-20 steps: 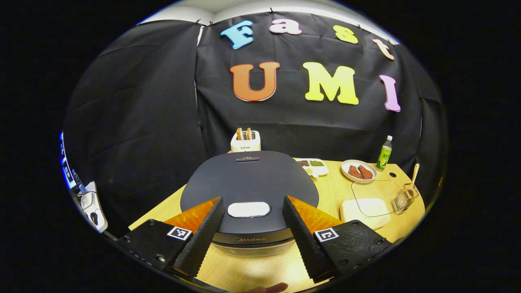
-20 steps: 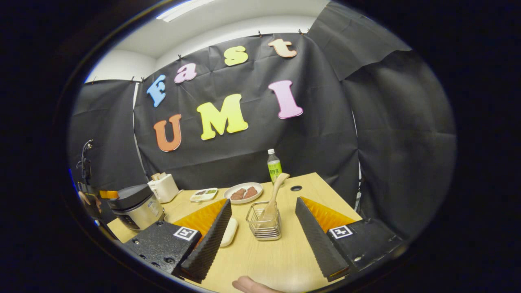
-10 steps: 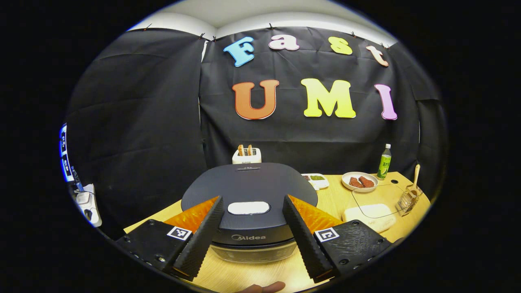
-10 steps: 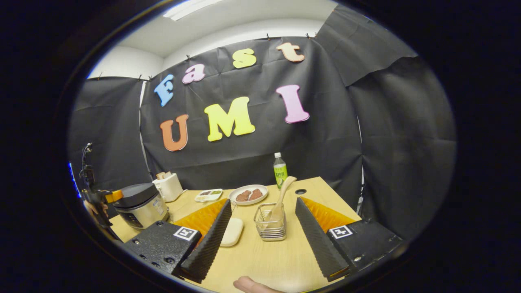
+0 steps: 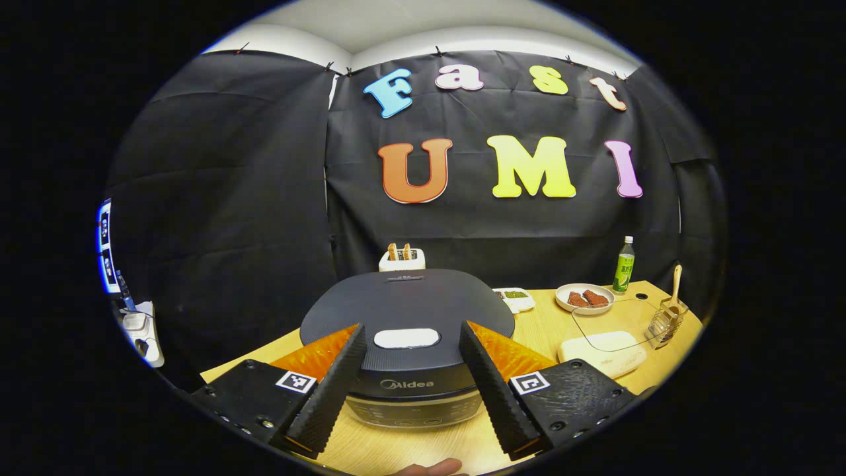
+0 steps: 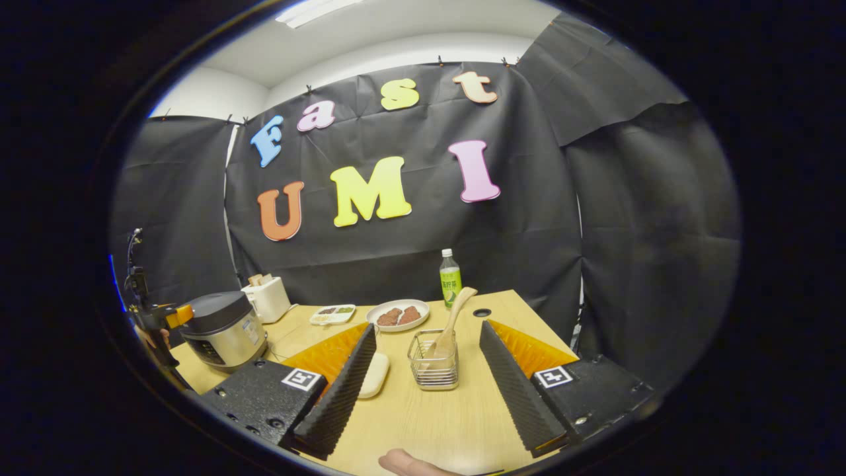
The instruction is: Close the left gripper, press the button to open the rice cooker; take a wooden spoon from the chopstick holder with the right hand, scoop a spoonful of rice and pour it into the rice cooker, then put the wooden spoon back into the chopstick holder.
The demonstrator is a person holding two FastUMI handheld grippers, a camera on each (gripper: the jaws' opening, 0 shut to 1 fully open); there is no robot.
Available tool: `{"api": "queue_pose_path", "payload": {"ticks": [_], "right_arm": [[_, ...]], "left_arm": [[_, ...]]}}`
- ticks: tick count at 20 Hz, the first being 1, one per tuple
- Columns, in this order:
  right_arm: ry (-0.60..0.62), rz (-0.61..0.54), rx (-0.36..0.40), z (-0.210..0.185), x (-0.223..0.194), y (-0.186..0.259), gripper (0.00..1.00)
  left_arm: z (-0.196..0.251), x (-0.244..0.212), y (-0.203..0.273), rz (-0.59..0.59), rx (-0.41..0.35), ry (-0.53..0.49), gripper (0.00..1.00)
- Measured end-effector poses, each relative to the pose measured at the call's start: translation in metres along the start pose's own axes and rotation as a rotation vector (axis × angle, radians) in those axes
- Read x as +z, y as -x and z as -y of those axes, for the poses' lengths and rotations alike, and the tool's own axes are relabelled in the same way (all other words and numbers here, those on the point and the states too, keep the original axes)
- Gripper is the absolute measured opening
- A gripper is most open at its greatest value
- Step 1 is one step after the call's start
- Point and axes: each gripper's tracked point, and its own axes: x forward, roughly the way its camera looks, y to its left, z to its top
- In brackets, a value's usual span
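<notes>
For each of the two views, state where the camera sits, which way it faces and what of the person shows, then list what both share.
Left gripper view: rides the left gripper, open, facing the closed rice cooker and its white button; a fingertip at the bottom edge.
Right gripper view: rides the right gripper, open, facing the chopstick holder with the wooden spoon; a fingertip below.
Shared: cooker, holder, spoon, green bottle, plate, toaster.

Light wooden table (image 6: 423,416) with a rice cooker (image 6: 221,328) at its left end. Going right from the cooker: toaster (image 6: 268,297), divided snack tray (image 6: 332,313), plate of meat (image 6: 397,315), green bottle (image 6: 449,278), wire chopstick holder (image 6: 433,359), white lidded container (image 5: 601,352).
</notes>
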Motion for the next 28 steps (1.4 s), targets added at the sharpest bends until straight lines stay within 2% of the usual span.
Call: {"api": "queue_pose_path", "payload": {"ticks": [5,11,14,15,16,19,21,22,24,26,28], "right_arm": [[0.041,0.017,-0.012,-0.005,0.012,0.005,1.0],[0.066,0.061,-0.048,-0.012,0.038,0.022,0.98],[0.066,0.053,-0.084,-0.01,0.049,0.031,1.0],[0.054,0.056,-0.1,-0.007,0.056,0.036,0.97],[0.031,0.066,-0.114,-0.006,0.065,0.041,1.0],[-0.009,0.082,-0.133,-0.004,0.085,0.056,0.97],[-0.01,0.083,-0.143,-0.004,0.094,0.065,1.0],[-0.009,0.087,-0.141,-0.007,0.099,0.071,0.96],[0.005,0.098,-0.147,-0.009,0.106,0.081,1.0],[0.033,0.105,-0.152,-0.012,0.109,0.088,0.96],[0.055,0.113,-0.141,-0.02,0.114,0.094,1.0]], "left_arm": [[0.001,0.006,0.017,-0.047,-0.003,0.019,0.89],[0.017,0.043,0.053,0.029,-0.071,0.024,0.89],[0.024,0.057,0.071,0.06,-0.1,0.015,0.89],[0.026,0.059,0.082,0.061,-0.117,0.02,0.89],[0.034,0.063,0.09,0.062,-0.147,0.033,0.89],[0.048,0.082,0.114,0.087,-0.217,0.043,0.9],[0.05,0.096,0.126,0.117,-0.219,0.017,0.9],[0.05,0.101,0.132,0.13,-0.211,0.005,0.91],[0.056,0.11,0.142,0.136,-0.215,-0.004,0.93],[0.064,0.12,0.154,0.157,-0.233,-0.018,0.93],[0.07,0.13,0.164,0.196,-0.238,-0.022,0.93]]}}
